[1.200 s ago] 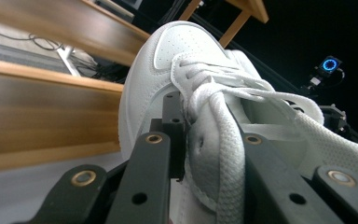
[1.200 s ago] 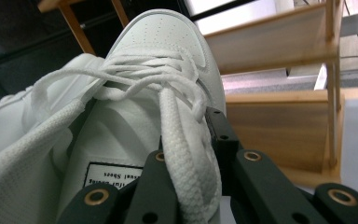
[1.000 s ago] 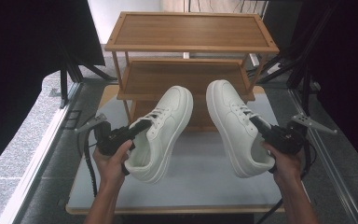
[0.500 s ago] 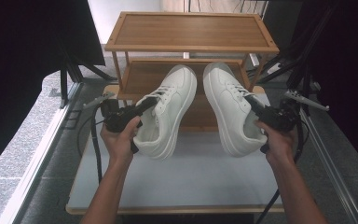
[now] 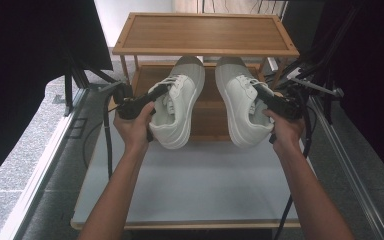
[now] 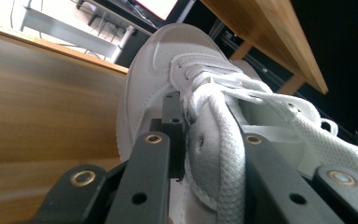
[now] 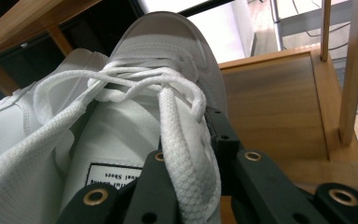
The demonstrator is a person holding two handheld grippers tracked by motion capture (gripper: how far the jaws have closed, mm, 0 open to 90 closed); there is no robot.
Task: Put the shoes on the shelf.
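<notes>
Rack [image 5: 205, 32], wooden, one unit with two tiers, stands at the worktop's [image 5: 190, 190] far edge. Two white shoes, formerly over the worktop, are now raised with toes entering the lower tier. Left shoe [image 5: 177, 107] is pinched at its collar by the left claw [image 5: 155, 96]; right shoe [image 5: 241, 102] is pinched likewise by the right claw [image 5: 261, 95]. Both hands have advanced toward the rack. Two claws, each clamped on one shoe.

Both white sneakers, left shoe [image 5: 178, 102] and right shoe [image 5: 241, 102], now farther forward; toes under the rack's top shelf [image 5: 205, 32]
</notes>
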